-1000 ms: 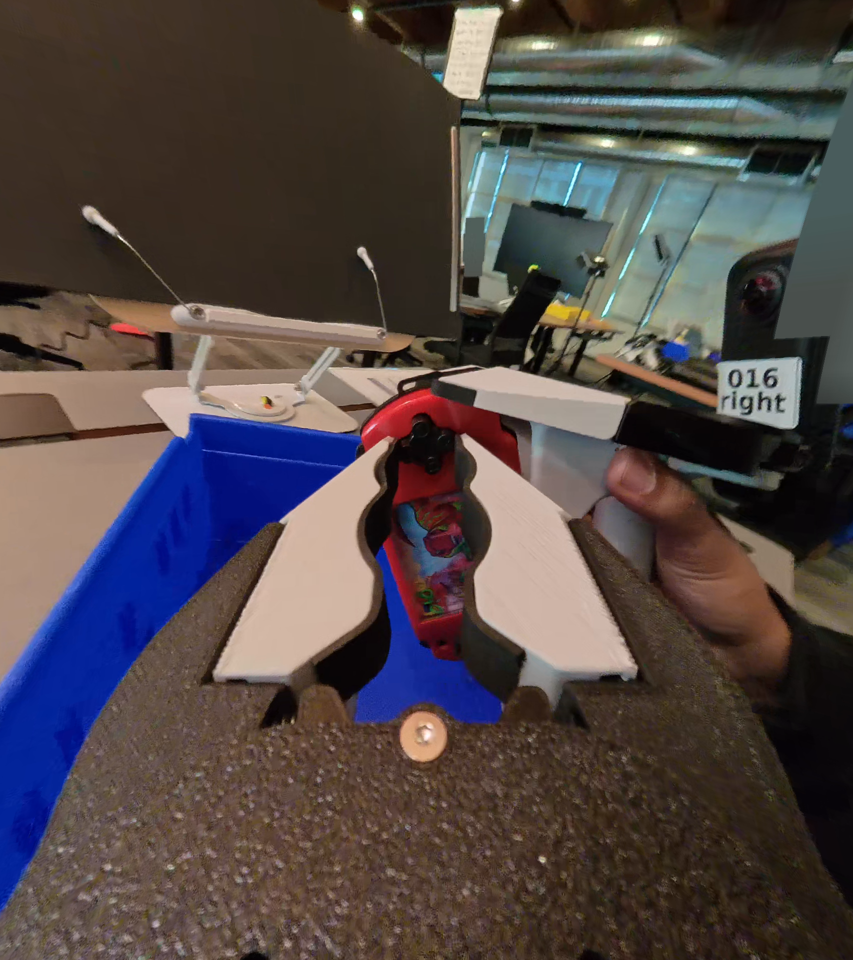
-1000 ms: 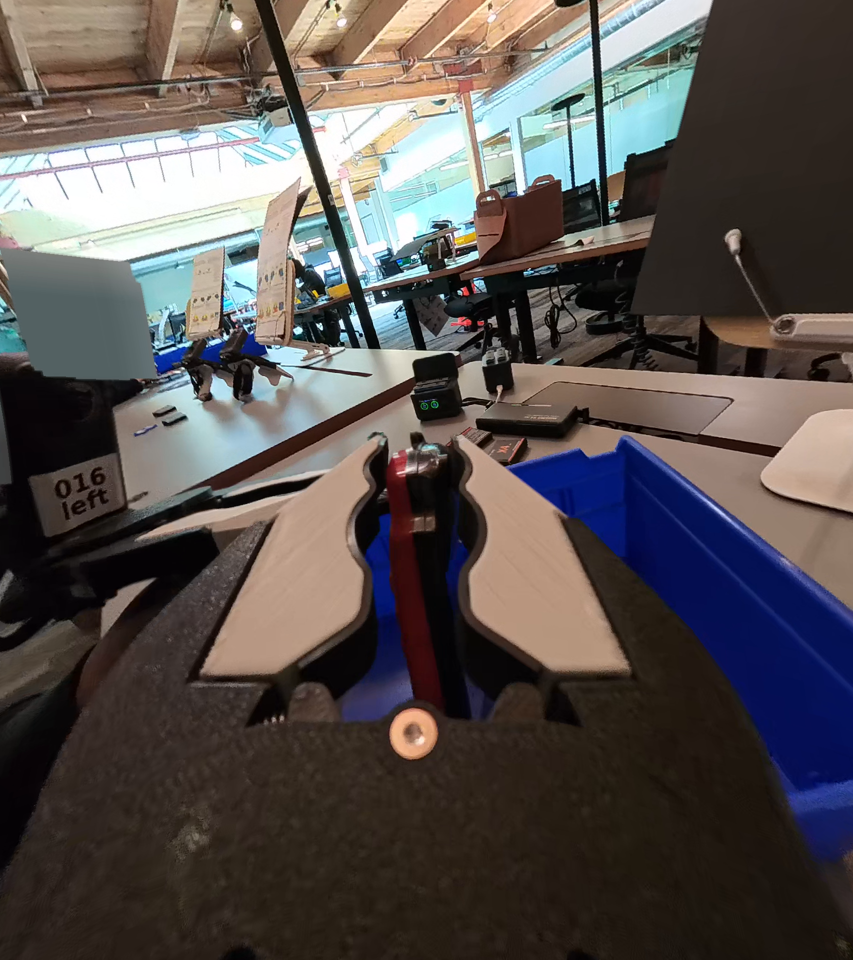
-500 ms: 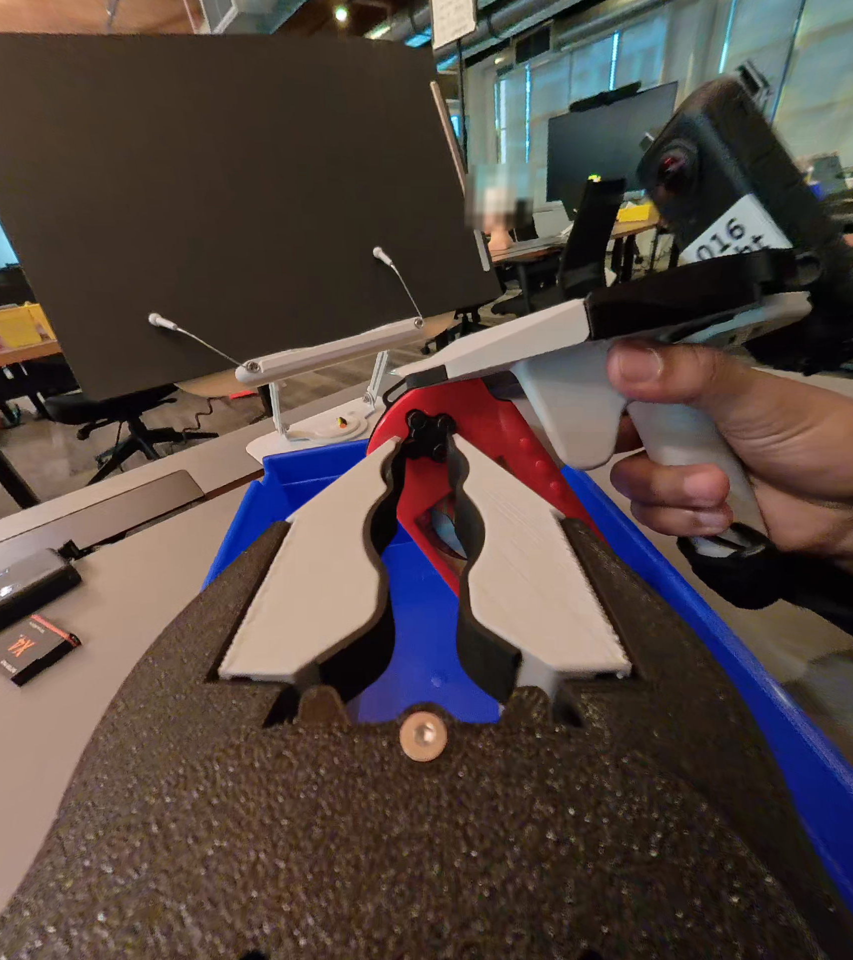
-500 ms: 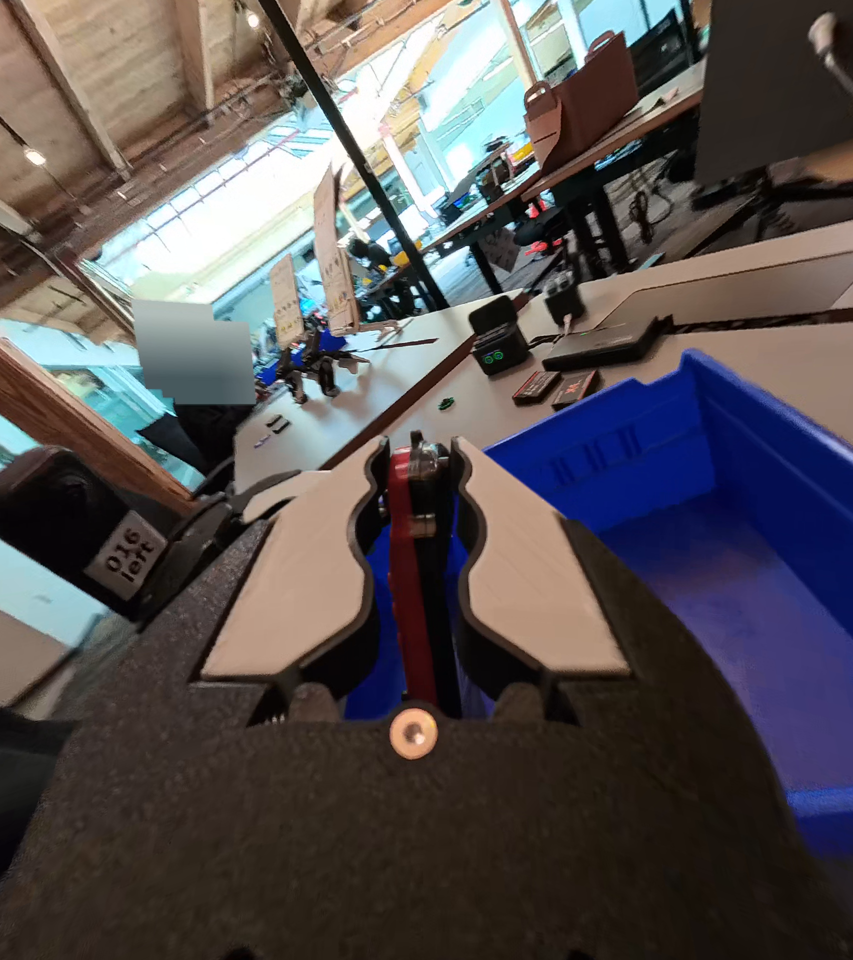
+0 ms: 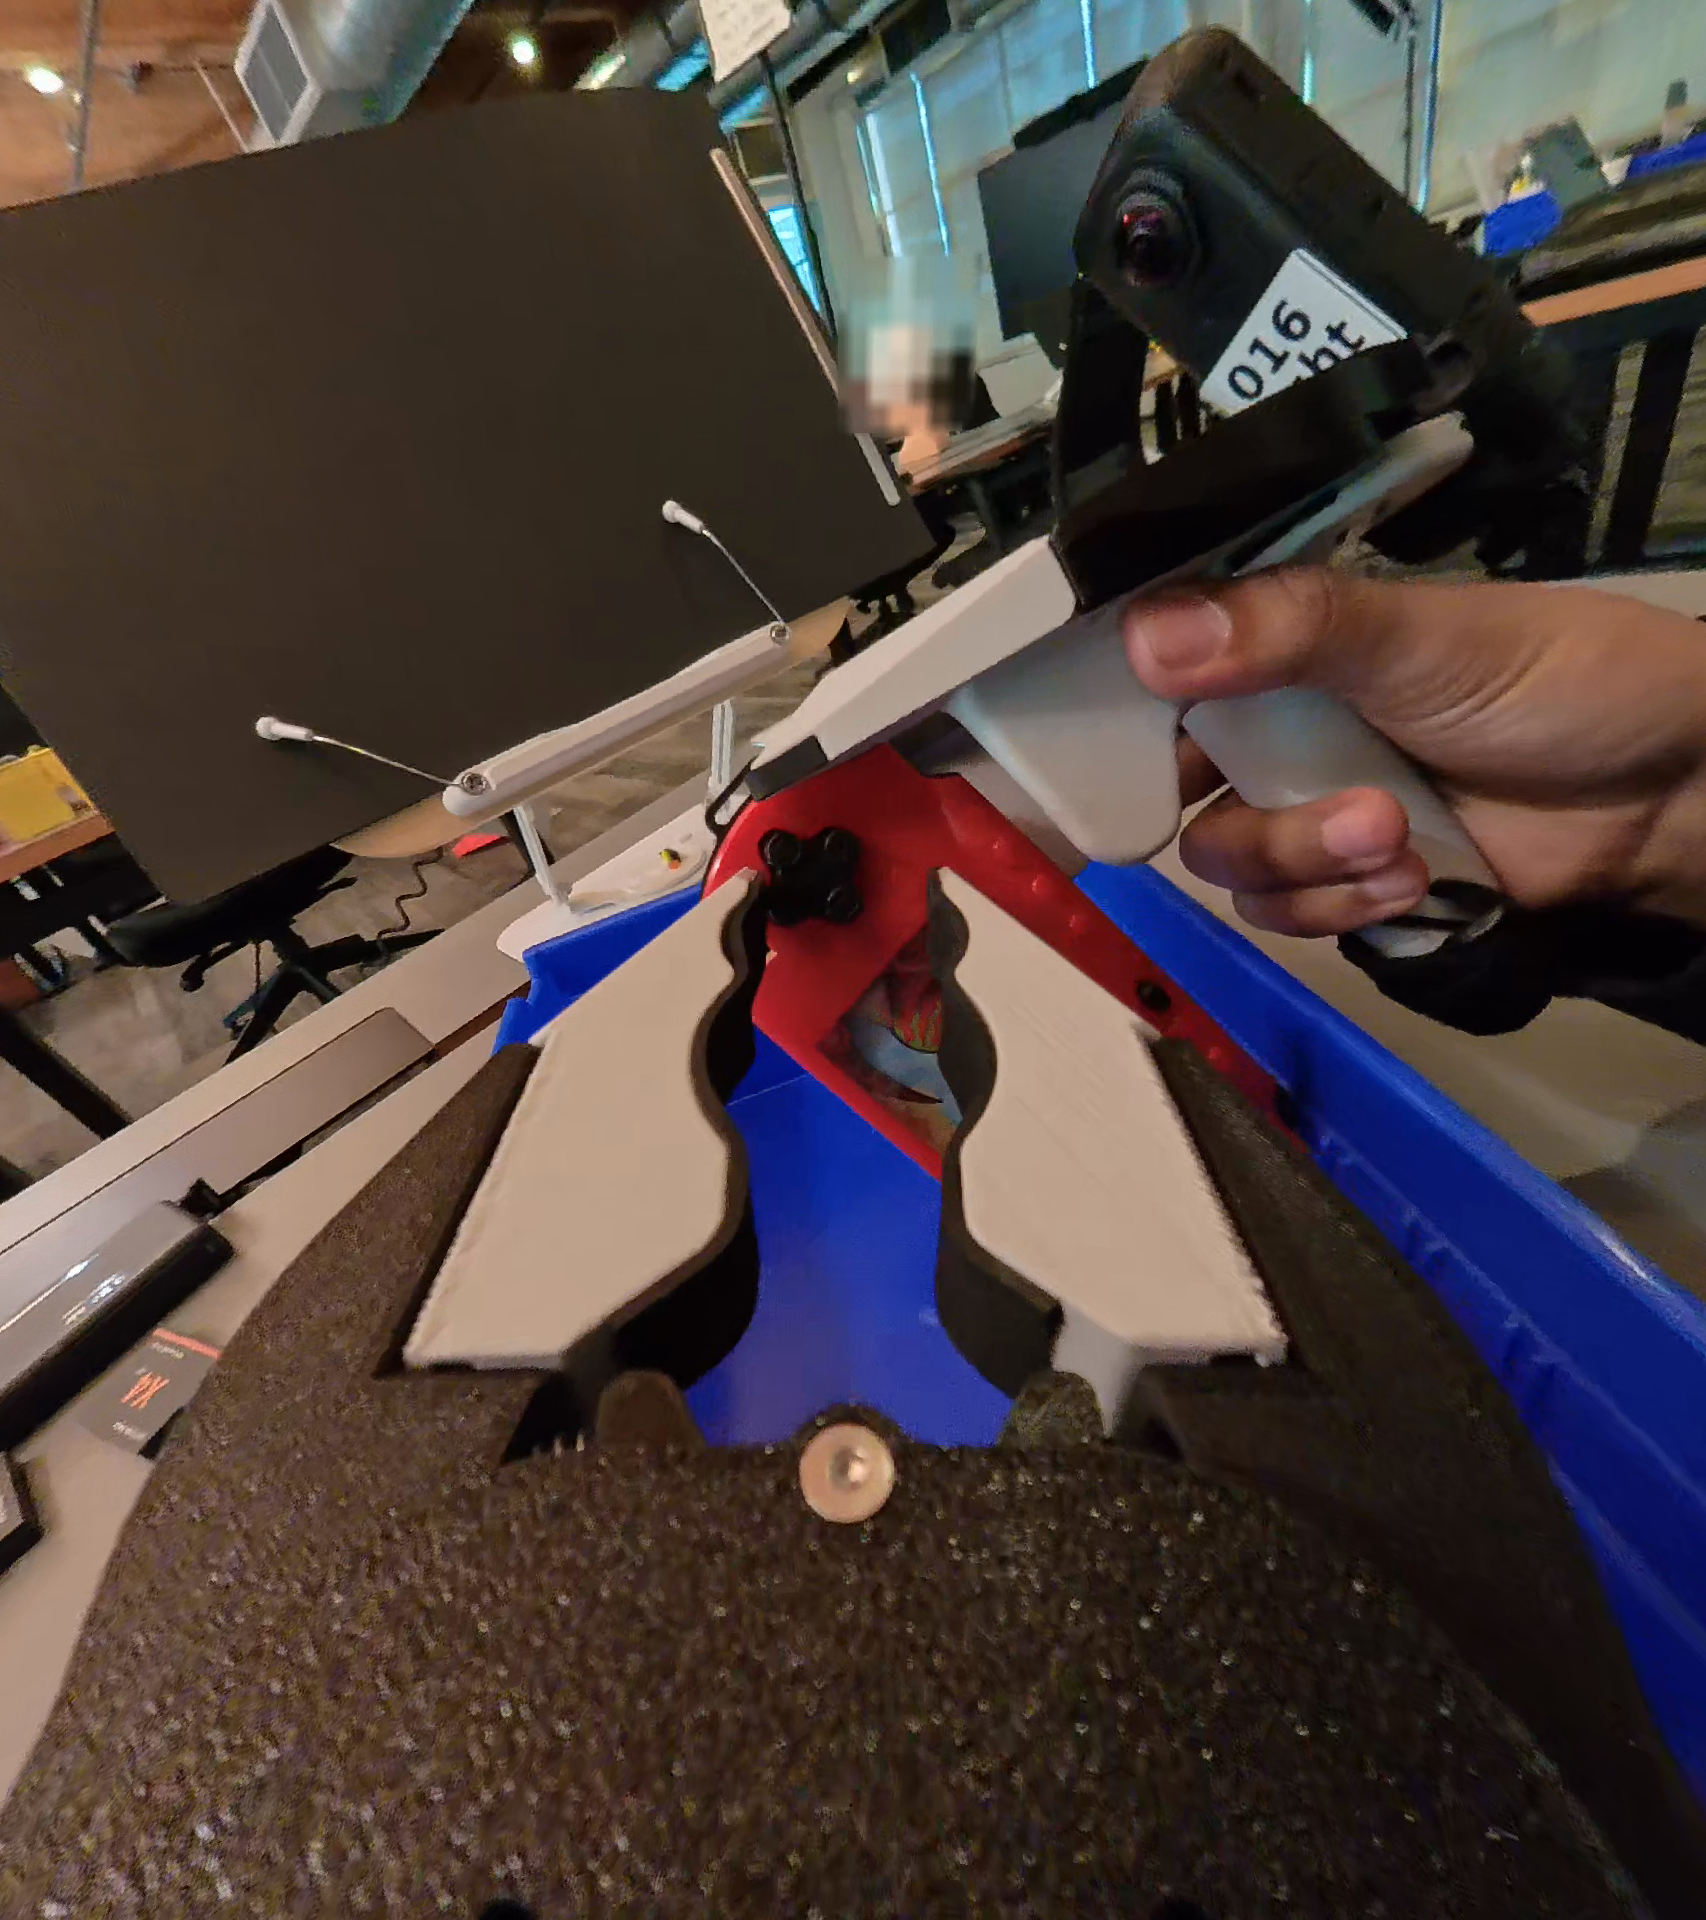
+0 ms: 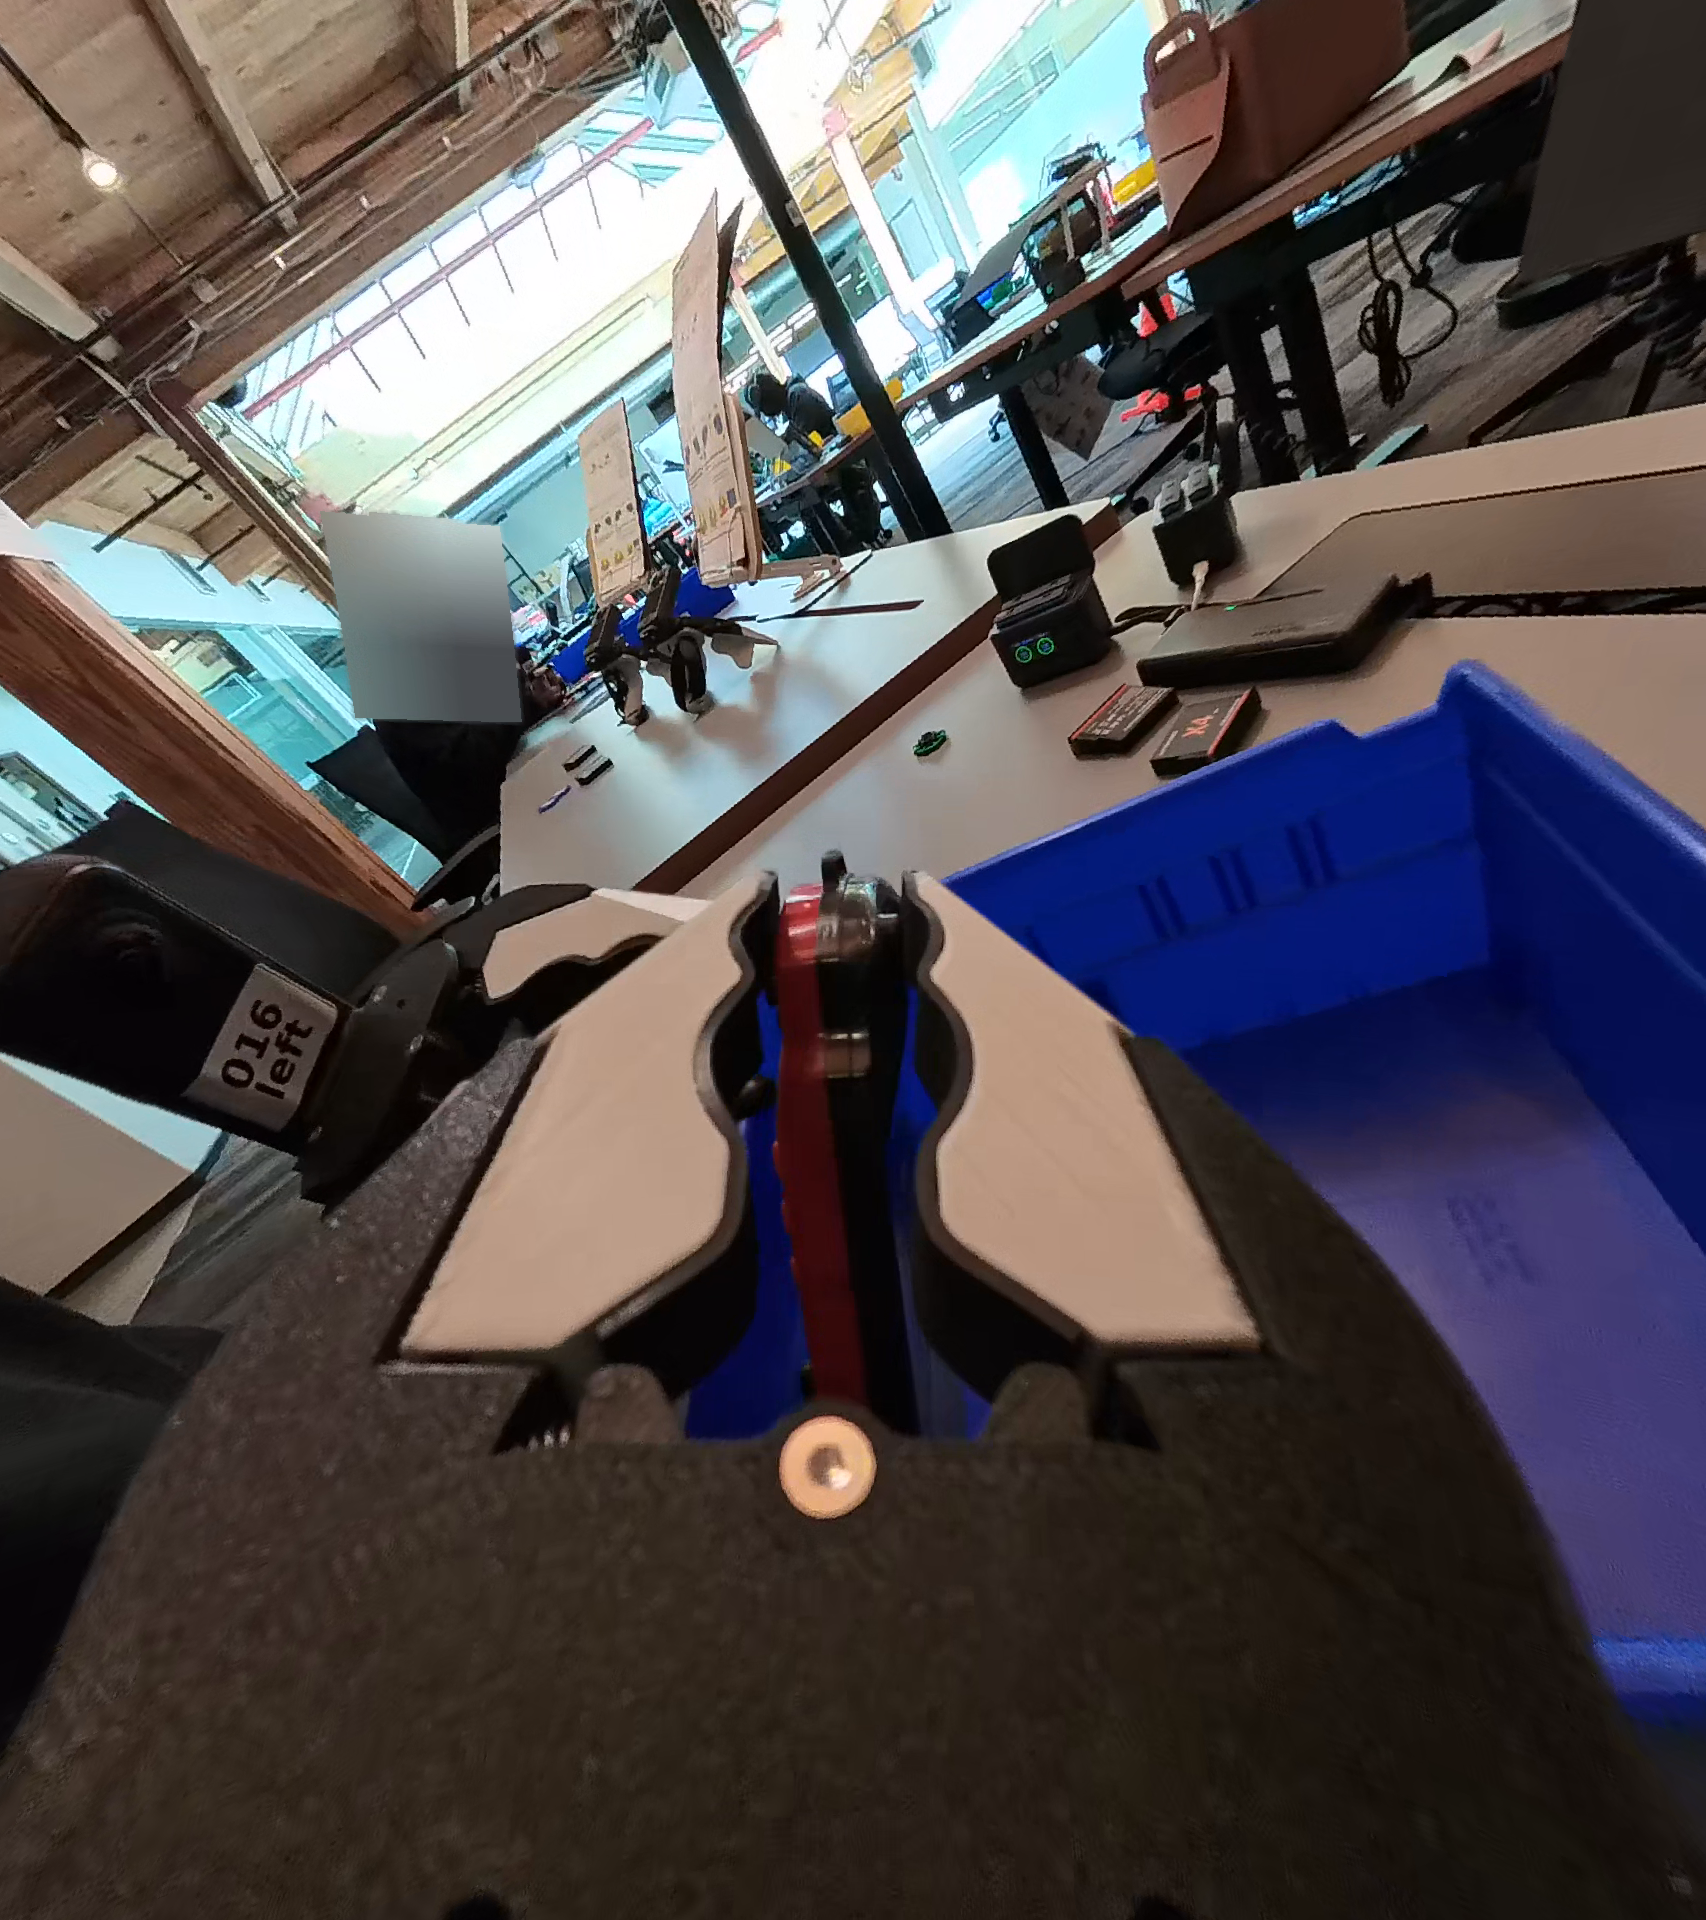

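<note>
Pinching one red flat thing (image 6: 813, 1143) tight, edge-on, between the two fingers of the right gripper (image 6: 841, 888). Hanging it over one blue bin (image 6: 1348, 883), with the low end dipping inside the walls (hard to tell if touching the bottom).

Spreading the two fingers of the left gripper (image 5: 844, 883) wide apart and gripping nothing. Pointing both tips at the round end of the red thing, one on each side of its one black knob (image 5: 813, 878), with the left tip just touching the red edge.

Wrapping one hand (image 5: 1503, 748) around the grey handle of the right gripper.

Standing behind the bin: one big black board (image 5: 361, 468) leaning on one white stand (image 5: 620, 717) with two thin wire arms.

Lying on the grey table (image 6: 932, 790) past the bin: two small black cards (image 6: 1119, 719) side by side, one flat black box (image 6: 1264, 634), and one black case (image 6: 1046, 613) glowing with two green lights.
</note>
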Demonstrator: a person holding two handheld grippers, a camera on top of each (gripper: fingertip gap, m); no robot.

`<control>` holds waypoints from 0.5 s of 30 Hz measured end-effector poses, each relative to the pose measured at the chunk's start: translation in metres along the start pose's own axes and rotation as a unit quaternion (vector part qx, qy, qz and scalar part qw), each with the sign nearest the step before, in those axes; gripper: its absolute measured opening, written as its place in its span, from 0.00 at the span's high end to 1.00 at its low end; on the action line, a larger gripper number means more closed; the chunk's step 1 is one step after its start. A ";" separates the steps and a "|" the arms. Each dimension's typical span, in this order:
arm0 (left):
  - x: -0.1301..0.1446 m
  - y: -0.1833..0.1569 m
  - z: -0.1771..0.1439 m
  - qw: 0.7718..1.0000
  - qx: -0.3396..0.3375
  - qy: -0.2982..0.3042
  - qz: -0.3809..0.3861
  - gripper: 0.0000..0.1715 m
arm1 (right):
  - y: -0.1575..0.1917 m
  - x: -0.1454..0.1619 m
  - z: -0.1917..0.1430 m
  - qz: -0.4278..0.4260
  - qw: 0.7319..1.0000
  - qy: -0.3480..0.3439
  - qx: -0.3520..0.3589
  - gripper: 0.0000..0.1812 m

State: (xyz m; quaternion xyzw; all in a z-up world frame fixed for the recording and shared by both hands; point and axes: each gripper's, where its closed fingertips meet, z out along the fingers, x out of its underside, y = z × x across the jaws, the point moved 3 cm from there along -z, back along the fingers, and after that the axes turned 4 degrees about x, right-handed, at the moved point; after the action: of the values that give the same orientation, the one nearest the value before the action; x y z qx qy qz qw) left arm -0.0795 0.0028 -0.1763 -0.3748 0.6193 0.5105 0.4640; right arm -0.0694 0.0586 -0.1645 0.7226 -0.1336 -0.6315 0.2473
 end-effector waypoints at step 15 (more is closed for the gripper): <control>0.005 0.003 0.001 0.997 -0.038 0.045 0.059 0.85 | -0.002 0.005 0.003 0.007 1.000 -0.001 0.026 0.88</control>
State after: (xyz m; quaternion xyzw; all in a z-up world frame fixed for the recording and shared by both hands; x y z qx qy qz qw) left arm -0.0841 0.0045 -0.1804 -0.3777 0.6407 0.5425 0.3906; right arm -0.0716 0.0573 -0.1705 0.7271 -0.1555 -0.6269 0.2329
